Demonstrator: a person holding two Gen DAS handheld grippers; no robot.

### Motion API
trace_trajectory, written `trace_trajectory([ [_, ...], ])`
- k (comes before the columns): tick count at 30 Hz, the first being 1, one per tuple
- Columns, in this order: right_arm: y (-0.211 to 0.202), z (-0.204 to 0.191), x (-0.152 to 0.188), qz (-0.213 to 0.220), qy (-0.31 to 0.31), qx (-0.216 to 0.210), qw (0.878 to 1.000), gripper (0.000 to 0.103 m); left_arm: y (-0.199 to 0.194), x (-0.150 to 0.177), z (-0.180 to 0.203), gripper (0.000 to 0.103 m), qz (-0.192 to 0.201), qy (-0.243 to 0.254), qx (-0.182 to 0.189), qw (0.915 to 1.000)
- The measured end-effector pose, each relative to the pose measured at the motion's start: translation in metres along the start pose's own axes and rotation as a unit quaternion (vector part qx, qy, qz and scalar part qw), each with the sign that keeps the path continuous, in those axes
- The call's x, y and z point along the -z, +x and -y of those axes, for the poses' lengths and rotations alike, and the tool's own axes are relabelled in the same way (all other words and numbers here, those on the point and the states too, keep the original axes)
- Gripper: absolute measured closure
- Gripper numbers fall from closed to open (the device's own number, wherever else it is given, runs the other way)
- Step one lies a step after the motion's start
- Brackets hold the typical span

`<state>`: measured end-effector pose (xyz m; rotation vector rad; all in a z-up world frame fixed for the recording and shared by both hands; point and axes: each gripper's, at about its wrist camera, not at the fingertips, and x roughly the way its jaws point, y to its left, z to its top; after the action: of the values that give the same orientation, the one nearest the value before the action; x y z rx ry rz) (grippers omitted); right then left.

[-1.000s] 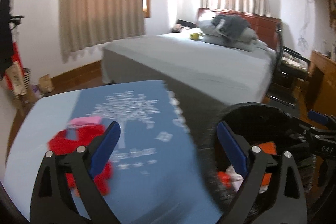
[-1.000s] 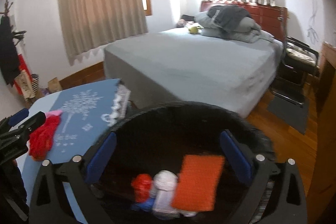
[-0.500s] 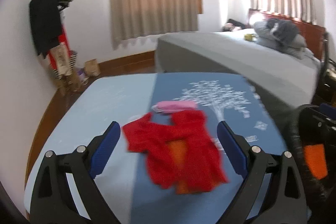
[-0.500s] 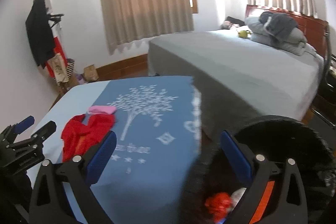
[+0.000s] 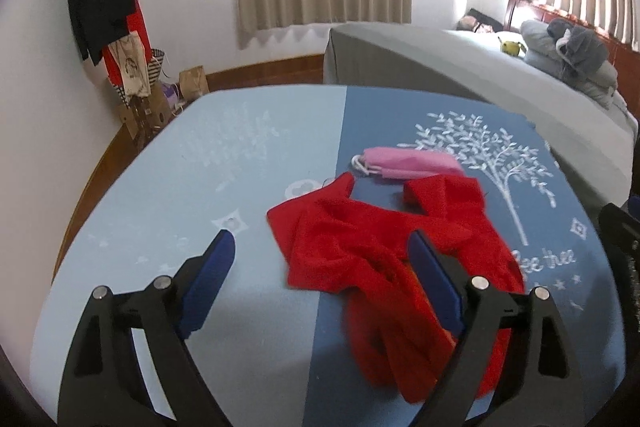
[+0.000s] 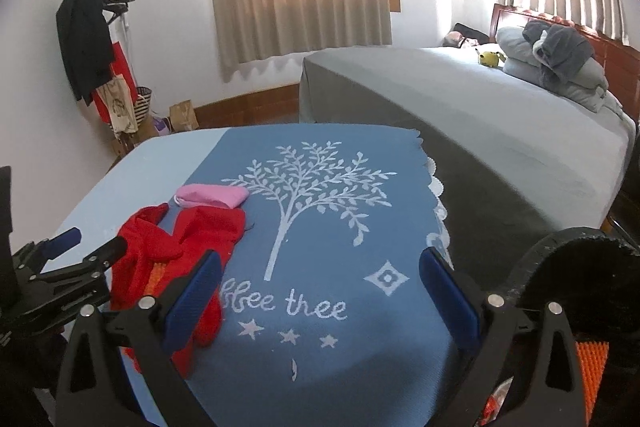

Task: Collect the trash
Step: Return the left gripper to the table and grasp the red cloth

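A: Trash here means the crumpled red cloth (image 5: 384, 251) and the pink face mask (image 5: 408, 165) just behind it, both lying on the surface (image 5: 240, 155) near the seam where the light blue half meets the dark blue half.

B: What changed from a second ago?

A: Back then both cameras looked mostly at the black bin and the bed; the bin filled the right wrist view. Now the bin (image 6: 592, 267) sits only at that view's right edge, with something orange showing inside, and the cloth has come to the middle of the left wrist view.

B: Any writing?

A: White lettering under the printed tree (image 6: 308, 187) ends in "tree" (the first word looks like "Bee", though I cannot be sure), with small stars below.

B: And the grippers?

A: The left hand-held gripper (image 5: 320, 267) tilts down over the surface, jaws wide but closing, the cloth's left part between its blue pads, neither pad pressing it. The right hand-held gripper (image 6: 320, 283) is spread wide above the lettering, holding nothing. The bed (image 6: 480, 115) lies behind.
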<state>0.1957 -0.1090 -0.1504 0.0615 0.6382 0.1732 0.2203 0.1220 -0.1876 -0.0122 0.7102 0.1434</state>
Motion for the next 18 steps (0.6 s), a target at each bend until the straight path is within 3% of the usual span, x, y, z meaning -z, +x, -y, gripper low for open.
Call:
trace_trajectory([
  [9, 0.014, -0.005, 0.002, -0.009, -0.008, -0.002, 1.000, 0.006, 0.032, 0.003, -0.003, 0.038, -0.066, 0.002, 0.010, 0.9978],
  [10, 0.014, -0.006, 0.002, -0.010, -0.008, -0.002, 1.000, 0.006, 0.034, 0.004, -0.002, 0.045, -0.072, 0.003, 0.015, 0.9973],
  [14, 0.018, -0.008, 0.005, -0.016, -0.012, -0.004, 1.000, 0.006, 0.036, 0.004, 0.000, 0.058, -0.078, 0.010, 0.030, 0.9965],
  [16, 0.019, -0.009, 0.006, -0.018, -0.012, -0.004, 1.000, 0.006, 0.034, 0.004, 0.002, 0.075, -0.075, 0.014, 0.038, 0.9964],
  [18, 0.019, -0.010, 0.006, -0.018, -0.013, -0.006, 1.000, 0.006, 0.033, 0.005, 0.003, 0.085, -0.072, 0.016, 0.040, 0.9965],
])
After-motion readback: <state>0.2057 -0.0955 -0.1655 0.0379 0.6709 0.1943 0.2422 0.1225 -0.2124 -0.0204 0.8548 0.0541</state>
